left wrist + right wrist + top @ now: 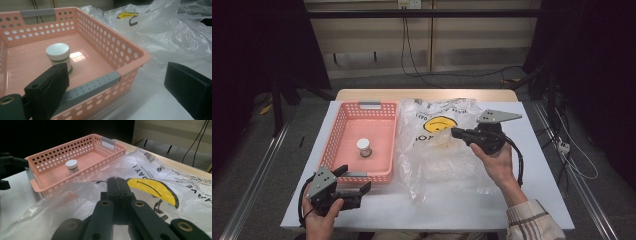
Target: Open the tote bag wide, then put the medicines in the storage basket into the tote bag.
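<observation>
A clear plastic bag [437, 165] [160, 32] [160, 170] printed with a yellow smiley lies crumpled on the white table, right of a pink perforated basket [343, 120] [120, 47] [62, 152]. In the basket stands a small white-lidded jar [363, 146] [58, 53] [72, 166]. My right gripper [455, 133] [117, 182] reaches over the bag's middle with its jaws pressed together, and the film rises to their tips as if pinched. My left gripper [353, 179] [117, 95] is open just outside the basket's near right corner, holding nothing.
The basket has grey handles at its near and far ends. The table's front edge runs just below the left hand. Cables trail across the floor beyond the table and at its right side.
</observation>
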`<state>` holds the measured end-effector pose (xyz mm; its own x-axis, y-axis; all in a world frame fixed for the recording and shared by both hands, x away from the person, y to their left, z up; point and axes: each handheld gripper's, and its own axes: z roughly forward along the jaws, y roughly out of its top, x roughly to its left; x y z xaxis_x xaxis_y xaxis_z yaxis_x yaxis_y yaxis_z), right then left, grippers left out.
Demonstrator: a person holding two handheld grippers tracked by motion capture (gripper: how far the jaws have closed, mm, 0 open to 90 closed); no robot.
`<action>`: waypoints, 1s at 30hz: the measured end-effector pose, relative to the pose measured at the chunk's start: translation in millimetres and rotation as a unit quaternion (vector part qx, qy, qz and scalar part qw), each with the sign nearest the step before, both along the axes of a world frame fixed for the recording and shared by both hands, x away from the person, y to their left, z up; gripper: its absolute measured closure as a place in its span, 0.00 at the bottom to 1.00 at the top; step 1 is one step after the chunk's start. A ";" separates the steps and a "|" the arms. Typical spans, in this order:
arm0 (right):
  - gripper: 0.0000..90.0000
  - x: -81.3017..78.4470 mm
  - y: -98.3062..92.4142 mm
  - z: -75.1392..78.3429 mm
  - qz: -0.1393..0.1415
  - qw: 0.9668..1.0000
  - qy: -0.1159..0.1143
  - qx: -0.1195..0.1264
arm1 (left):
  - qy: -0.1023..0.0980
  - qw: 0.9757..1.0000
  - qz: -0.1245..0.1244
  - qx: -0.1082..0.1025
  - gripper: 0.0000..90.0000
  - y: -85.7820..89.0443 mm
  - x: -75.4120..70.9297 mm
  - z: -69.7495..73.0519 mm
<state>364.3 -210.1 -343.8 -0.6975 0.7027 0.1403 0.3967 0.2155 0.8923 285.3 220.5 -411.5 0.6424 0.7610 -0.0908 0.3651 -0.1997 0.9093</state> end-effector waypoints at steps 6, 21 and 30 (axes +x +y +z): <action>1.00 0.6 -0.6 -1.5 0.001 1.000 0.003 -0.002 | 0.006 1.000 -0.008 -0.002 0.06 1.1 4.7 4.4; 1.00 2.7 2.3 -3.5 0.009 1.000 0.010 0.000 | 0.054 0.997 -0.022 0.053 0.09 5.2 32.5 21.3; 1.00 2.0 2.5 -5.5 0.009 1.000 0.011 0.003 | 0.072 0.993 -0.058 0.077 0.13 -4.4 50.9 23.9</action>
